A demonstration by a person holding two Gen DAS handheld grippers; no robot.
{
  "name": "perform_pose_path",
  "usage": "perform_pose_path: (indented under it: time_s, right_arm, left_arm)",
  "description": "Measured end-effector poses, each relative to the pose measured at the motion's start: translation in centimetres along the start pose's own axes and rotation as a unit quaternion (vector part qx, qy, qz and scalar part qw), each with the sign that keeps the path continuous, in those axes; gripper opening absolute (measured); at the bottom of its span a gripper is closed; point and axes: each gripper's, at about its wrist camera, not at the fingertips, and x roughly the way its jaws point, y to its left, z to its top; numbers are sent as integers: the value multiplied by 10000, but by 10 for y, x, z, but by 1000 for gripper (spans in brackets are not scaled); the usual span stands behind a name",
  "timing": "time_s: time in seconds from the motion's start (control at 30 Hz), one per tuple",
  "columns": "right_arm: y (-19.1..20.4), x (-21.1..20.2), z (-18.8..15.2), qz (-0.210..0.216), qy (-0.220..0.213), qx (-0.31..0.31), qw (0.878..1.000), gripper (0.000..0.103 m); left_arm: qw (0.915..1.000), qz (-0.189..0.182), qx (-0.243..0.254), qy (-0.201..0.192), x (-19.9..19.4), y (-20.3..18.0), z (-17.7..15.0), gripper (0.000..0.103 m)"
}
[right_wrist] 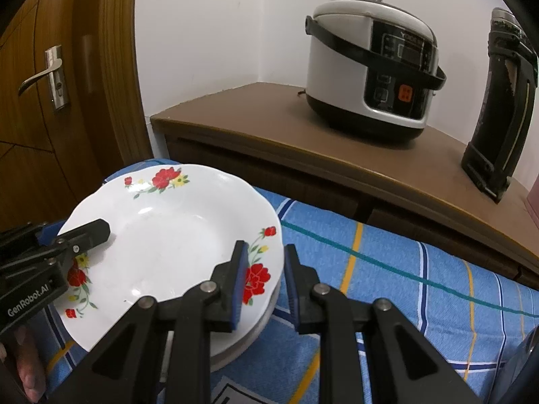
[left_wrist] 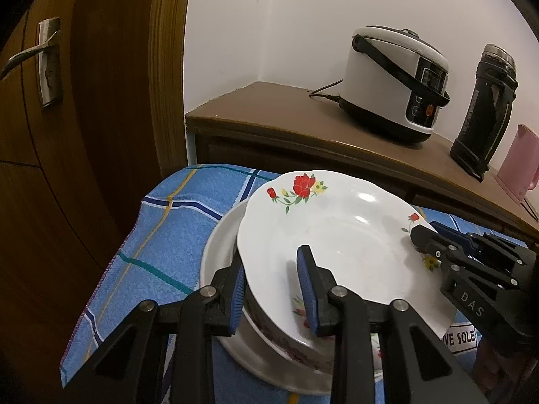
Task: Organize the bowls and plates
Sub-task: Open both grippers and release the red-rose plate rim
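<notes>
Your white plate [left_wrist: 337, 232] has red flowers and a wavy edge. You hold it tilted over a bowl [left_wrist: 286, 340] on the blue cloth [left_wrist: 151, 235]. Both claws, left [left_wrist: 274, 289] and right [right_wrist: 264, 279], pinch its rim.

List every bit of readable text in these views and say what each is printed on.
"DAS": right gripper body.
"GenRobot.AI": left gripper body.
"VE SOLE", cut off: white label by the floral plate.
Rice cooker panel brand and button labels: too blurred to read.
</notes>
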Motion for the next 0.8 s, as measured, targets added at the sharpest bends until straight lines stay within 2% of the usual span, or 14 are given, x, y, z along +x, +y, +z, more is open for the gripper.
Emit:
perform_pose_path:
  time_s: [0.8]
  right_arm:
    - [2, 1, -3, -46, 10, -135, 9999, 22]
  left_arm:
    - [9999, -50, 68, 69, 0, 0, -2, 32]
